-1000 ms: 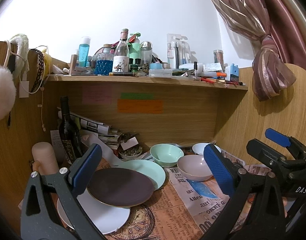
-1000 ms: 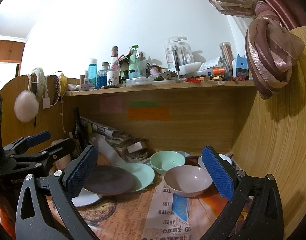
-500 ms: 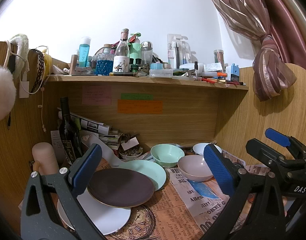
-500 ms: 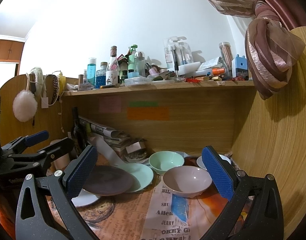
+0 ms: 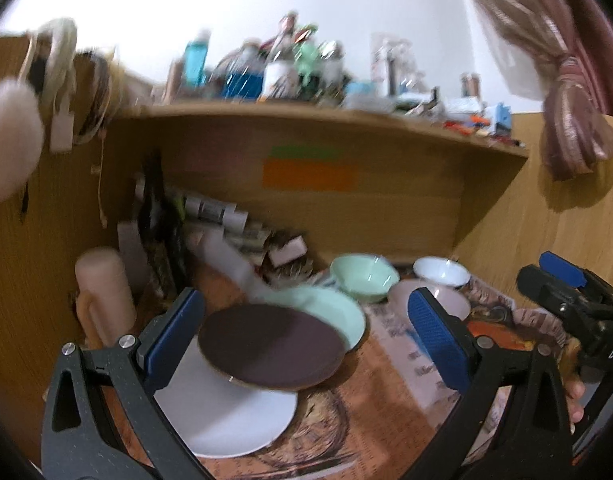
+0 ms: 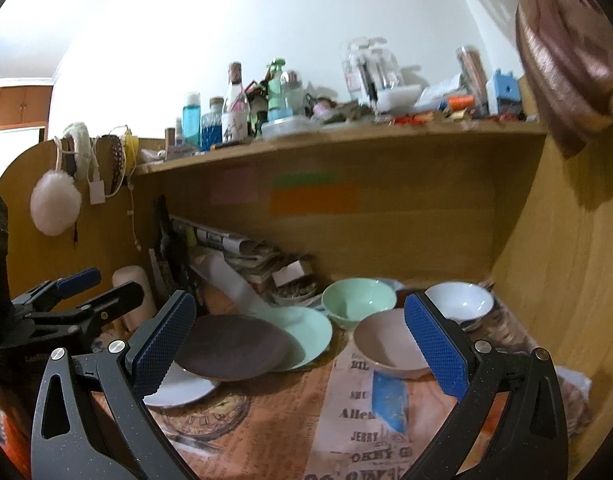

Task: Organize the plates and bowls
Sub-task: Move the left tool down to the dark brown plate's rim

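Jaws wide on left gripper [image 5: 306,330] and right gripper [image 6: 298,330], both empty; dark plate [image 6: 230,347] overlaps white plate [image 6: 182,390] and mint plate [image 6: 310,330]; pink bowl [image 6: 386,346] beside.

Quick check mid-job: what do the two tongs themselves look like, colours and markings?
Both the left tongs and right tongs are speckled black plastic clamp arms with silver rivets and blue cross-hatched pads. White lettering "DAS" marks the right unit's body in the left wrist view.

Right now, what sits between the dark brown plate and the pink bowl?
In the right wrist view, the mint green plate lies between the dark brown plate, which overlaps its left edge, and the pink bowl; then bare newspaper.
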